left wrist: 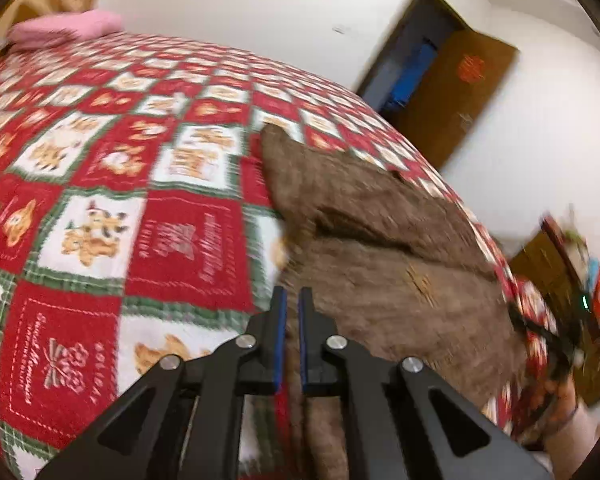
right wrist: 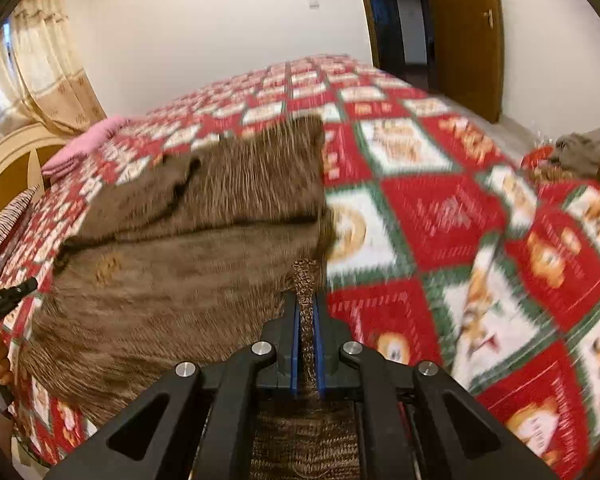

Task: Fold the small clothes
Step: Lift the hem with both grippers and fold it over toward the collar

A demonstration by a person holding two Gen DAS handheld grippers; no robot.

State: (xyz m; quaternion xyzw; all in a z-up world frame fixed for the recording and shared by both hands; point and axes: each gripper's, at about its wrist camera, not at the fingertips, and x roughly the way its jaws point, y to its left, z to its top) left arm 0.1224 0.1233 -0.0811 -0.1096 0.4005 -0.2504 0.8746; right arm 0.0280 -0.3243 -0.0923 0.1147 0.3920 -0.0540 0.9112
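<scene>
Both hand-held grippers (left wrist: 293,300) (right wrist: 306,304) pinch the brown knit garment (right wrist: 204,248).

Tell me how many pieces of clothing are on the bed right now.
2. A brown knit garment spread on the quilt, its edge pinched in the right gripper, and a folded pink one at the far corner. Others could be out of view.

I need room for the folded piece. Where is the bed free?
Free: the quilt on the open side of the brown garment, toward the door, and the stretch between garment and pink cloth. Crowded: the near edge, where both tongs hold the garment.
</scene>
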